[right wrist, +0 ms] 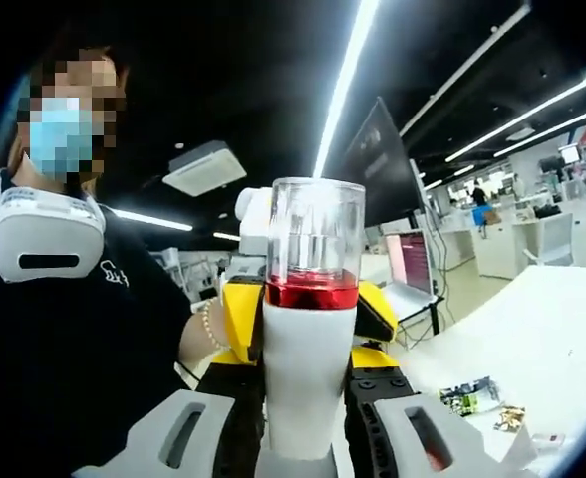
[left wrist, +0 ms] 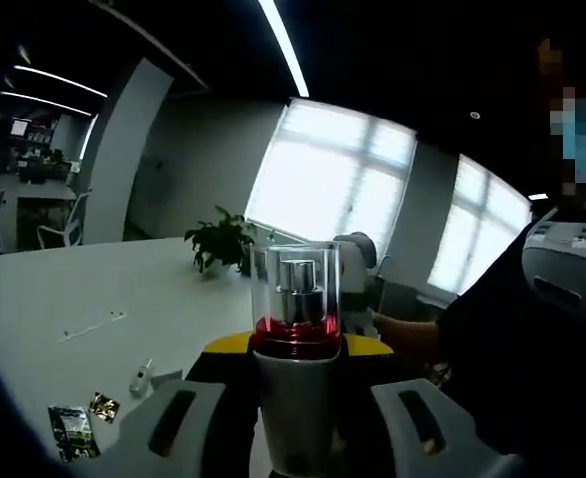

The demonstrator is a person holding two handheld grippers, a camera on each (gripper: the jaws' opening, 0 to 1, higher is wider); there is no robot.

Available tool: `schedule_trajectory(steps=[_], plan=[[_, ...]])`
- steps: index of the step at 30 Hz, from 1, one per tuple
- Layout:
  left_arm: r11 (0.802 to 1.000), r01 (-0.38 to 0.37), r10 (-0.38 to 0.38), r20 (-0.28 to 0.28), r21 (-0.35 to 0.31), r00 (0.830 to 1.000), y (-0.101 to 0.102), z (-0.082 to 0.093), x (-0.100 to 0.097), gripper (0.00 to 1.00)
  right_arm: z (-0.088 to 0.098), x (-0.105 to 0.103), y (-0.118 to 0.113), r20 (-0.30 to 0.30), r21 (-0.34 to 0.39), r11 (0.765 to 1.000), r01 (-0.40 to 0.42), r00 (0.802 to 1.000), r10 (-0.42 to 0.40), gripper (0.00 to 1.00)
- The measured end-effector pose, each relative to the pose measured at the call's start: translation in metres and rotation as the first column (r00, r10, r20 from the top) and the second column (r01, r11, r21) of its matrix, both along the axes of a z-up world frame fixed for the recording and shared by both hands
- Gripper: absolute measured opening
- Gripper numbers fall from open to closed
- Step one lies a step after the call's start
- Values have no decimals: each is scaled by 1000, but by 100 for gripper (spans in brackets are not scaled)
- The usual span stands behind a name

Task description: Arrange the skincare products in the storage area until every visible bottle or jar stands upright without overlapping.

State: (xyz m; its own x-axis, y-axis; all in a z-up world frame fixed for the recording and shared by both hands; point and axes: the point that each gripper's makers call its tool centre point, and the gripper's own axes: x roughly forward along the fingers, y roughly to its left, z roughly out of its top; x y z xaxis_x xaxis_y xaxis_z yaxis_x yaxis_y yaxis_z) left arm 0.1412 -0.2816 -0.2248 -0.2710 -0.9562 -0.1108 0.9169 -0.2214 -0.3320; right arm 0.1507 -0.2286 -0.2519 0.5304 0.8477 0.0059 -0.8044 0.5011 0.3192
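Over white table, both grippers clamp upright pump bottle.

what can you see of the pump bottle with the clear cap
The pump bottle has a white, matte-looking body, a glossy red metallic collar and a clear, plastic-looking cap over a silver pump head. It stands upright in both views, lifted above the white table. It sits between the jaws of the left gripper and of the right gripper; actual contact can't be confirmed.

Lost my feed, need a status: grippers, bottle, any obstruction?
Left gripper and right gripper both shut on pump bottle, upright, raised above the white table. Wrappers on table; nothing blocking.
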Motion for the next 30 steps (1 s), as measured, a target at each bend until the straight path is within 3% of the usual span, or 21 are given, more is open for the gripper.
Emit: schedule_trajectory(steps=[4,5,6,11,13,15,17,23,28,30], plan=[[1000,11,-10,46,-27,999,1,-1,-3,27,0,0,-2,51,21,999,40,998,-41,19],[997,29,-21,120,-66,993,0,-1,-6,27,0,1,-3,106,-3,998,63,992,-62,19],[997,30,-21,137,-68,990,1,-4,-8,27,-2,0,-4,138,-21,997,74,988,-70,19],[997,44,-34,152,-67,988,3,-14,-16,27,-11,-8,-1,160,-35,996,78,985,-72,19],[997,44,-34,139,-66,990,3,-17,-17,28,-14,-10,-1,174,-44,995,84,982,-75,19],[991,18,-10,58,-135,998,2,-6,-14,29,-18,-11,-2,183,-62,994,95,980,-82,19],[984,-8,12,24,-177,1000,5,0,-8,29,-22,-11,-4,172,-64,993,103,981,-91,19],[992,-69,76,67,-109,995,11,-28,0,39,-32,-15,-18,162,-28,987,156,975,-150,19],[990,-108,109,4,-88,994,16,-48,1,41,-47,-14,-40,179,-61,968,242,957,-228,19],[986,-134,134,-3,-96,991,17,-51,3,46,-52,-15,-46,173,-65,964,257,955,-243,19]])
